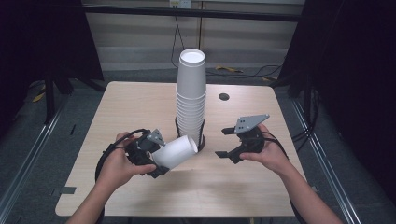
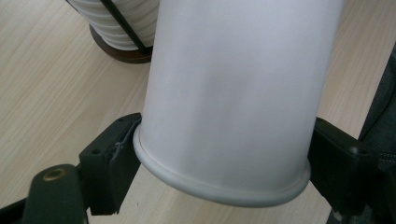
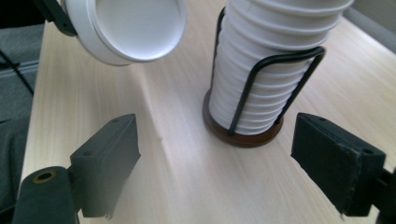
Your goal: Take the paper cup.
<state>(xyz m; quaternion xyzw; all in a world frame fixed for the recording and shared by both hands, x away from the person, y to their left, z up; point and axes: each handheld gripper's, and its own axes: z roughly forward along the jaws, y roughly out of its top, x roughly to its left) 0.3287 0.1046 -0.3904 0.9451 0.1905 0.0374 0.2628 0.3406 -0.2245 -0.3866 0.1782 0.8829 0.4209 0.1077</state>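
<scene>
Lying sideways, white cup [image 1: 176, 152] pinched near its rim by left tool [image 1: 156, 156].

A lab: dark curtains [image 1: 28, 42], floor rails [image 1: 28, 154], cables [image 1: 243, 72].

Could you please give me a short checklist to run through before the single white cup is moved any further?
1. Left gripper shut on the single cup, fingers pressing at its rim end: ok.
2. Cup lifted off the table: cannot tell; it is tilted on its side, closed end toward the stack.
3. Cup apart from the cup stack: cannot tell; in the high view they overlap.
4. Stack upright in its wire holder on the round base: ok.
5. Right gripper open, nothing between its fingers: ok.
6. Right gripper apart from the stack: ok.
</scene>
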